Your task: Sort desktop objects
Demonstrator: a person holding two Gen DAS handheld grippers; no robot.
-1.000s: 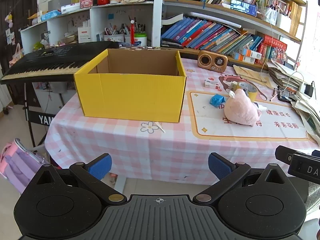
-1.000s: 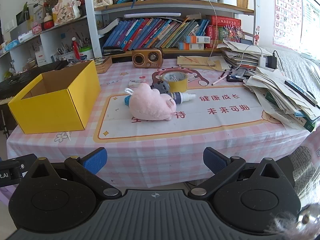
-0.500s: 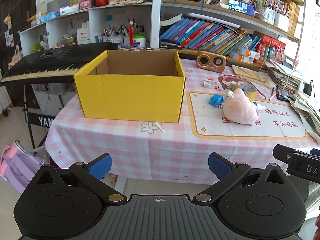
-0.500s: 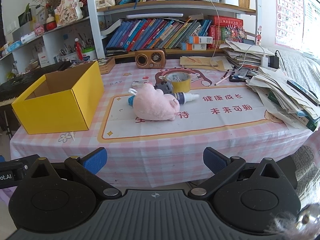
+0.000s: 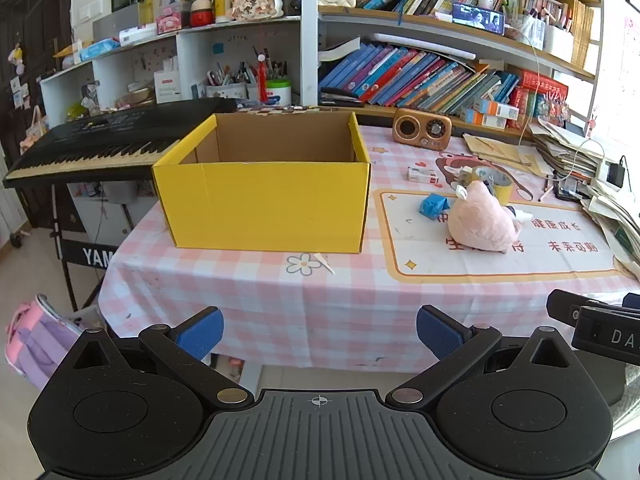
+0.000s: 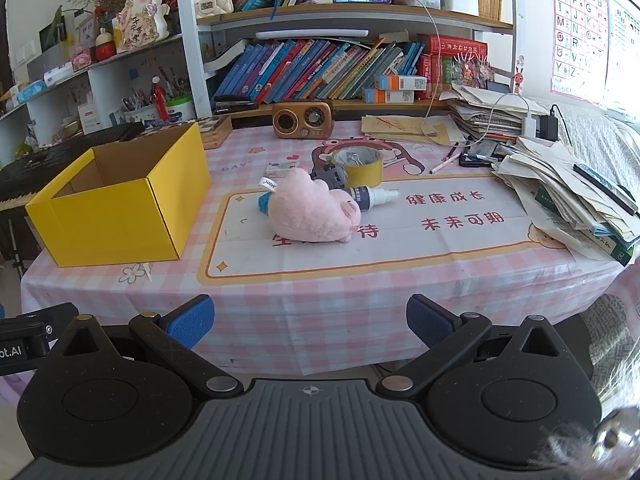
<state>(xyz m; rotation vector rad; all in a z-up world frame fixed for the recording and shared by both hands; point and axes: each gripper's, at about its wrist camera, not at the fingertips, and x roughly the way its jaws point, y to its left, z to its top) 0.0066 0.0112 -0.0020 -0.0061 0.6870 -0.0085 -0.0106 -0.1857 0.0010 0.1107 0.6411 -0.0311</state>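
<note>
**Both tongs wide open, short of the table**

The left gripper (image 5: 319, 330) is held spread wide, nothing between its blue pads, nothing touched. The right gripper (image 6: 310, 320) is likewise parted and empty. Ahead of both, the pink plush pig (image 6: 310, 214) is seen lying on the printed mat (image 6: 440, 248), well apart from the fingers. The yellow box (image 5: 264, 200) is found open-topped, left of the plush

Left tool (image 5: 319, 327) and right tool (image 6: 309, 315), each level with blue-padded fingers (image 6: 191, 320) spread wide and nothing between them; the two are held side by side.
</note>
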